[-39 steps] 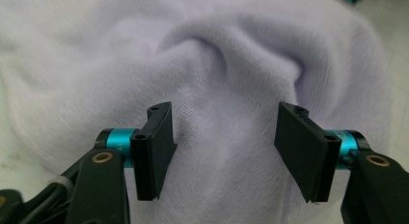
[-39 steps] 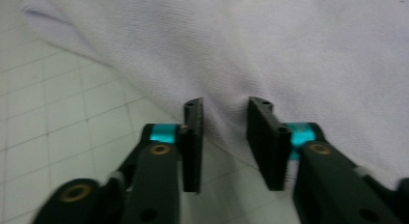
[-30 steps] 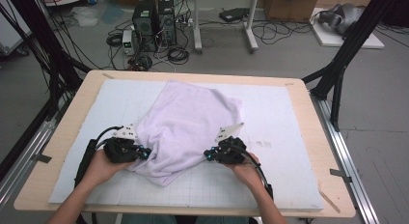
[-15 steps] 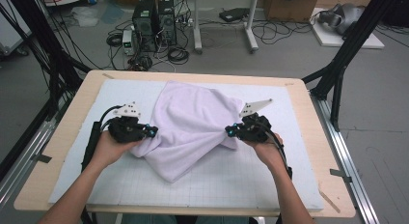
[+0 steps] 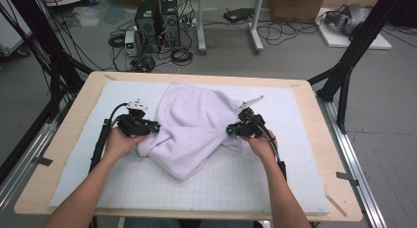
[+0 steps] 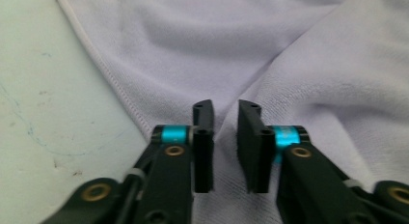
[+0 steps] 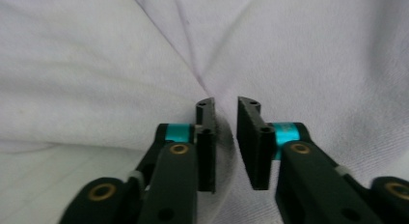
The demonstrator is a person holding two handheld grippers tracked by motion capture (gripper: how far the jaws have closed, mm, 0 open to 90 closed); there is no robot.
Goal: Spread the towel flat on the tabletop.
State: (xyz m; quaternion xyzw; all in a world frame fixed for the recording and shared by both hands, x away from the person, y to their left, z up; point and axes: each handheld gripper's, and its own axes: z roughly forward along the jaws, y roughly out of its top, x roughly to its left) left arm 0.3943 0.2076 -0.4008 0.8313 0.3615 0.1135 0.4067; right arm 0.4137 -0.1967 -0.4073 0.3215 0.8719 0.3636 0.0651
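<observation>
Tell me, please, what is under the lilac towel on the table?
Around the lilac towel the white gridded mat shows, over the wooden table. The folded cloth covers whatever lies directly under it.

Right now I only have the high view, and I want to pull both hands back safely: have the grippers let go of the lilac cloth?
Observer: In the left gripper view, the left gripper has just been opening. Its jaws stand apart, and the lilac cloth lies beneath them with nothing pinched.
Operator: And the right one?
Observer: It's the same in the right gripper view. The right gripper has just been opening too, and there is a clear gap with cloth showing behind it.
Operator: Is anything close to the left jaws?
Observer: The cloth's stitched hem runs just to their left in that view, with the pale mat beyond it.
</observation>
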